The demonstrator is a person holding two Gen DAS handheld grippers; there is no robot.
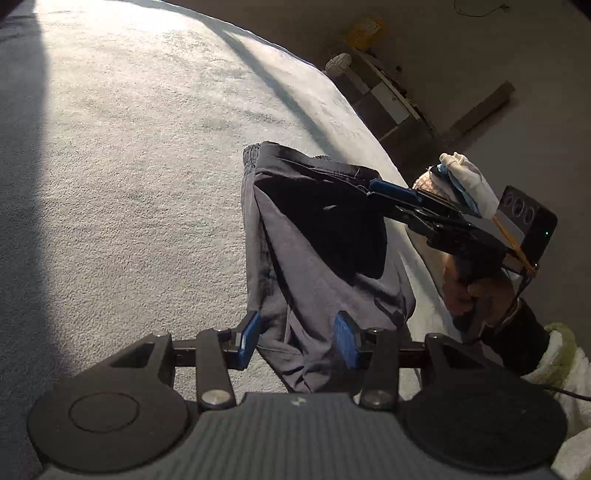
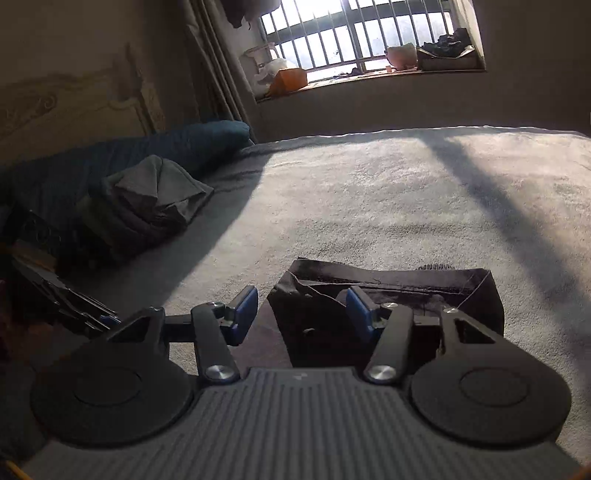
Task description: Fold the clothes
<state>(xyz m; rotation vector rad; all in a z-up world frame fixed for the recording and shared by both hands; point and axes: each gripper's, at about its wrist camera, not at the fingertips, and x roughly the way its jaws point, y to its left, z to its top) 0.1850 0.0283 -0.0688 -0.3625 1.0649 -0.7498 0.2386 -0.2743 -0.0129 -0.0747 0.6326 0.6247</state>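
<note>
Right wrist view: pale bed cover (image 2: 369,192) below barred window (image 2: 354,33), folded grey pile (image 2: 147,206) far left. Dark grey shorts (image 1: 314,236) hang between my tongs, waistband up, long axis vertical. Left gripper (image 1: 295,338) spread, cloth loose between pads. Right gripper (image 2: 301,314): grip unclear.

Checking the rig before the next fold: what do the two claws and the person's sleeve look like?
Both the left claw and the right claw have black linkage arms, round black pivot discs, silver screws, blue finger pads and a ribbed grey body. The right unit carries a black box with three round lenses. The sleeve is black, with a fluffy white-green cuff.
</note>
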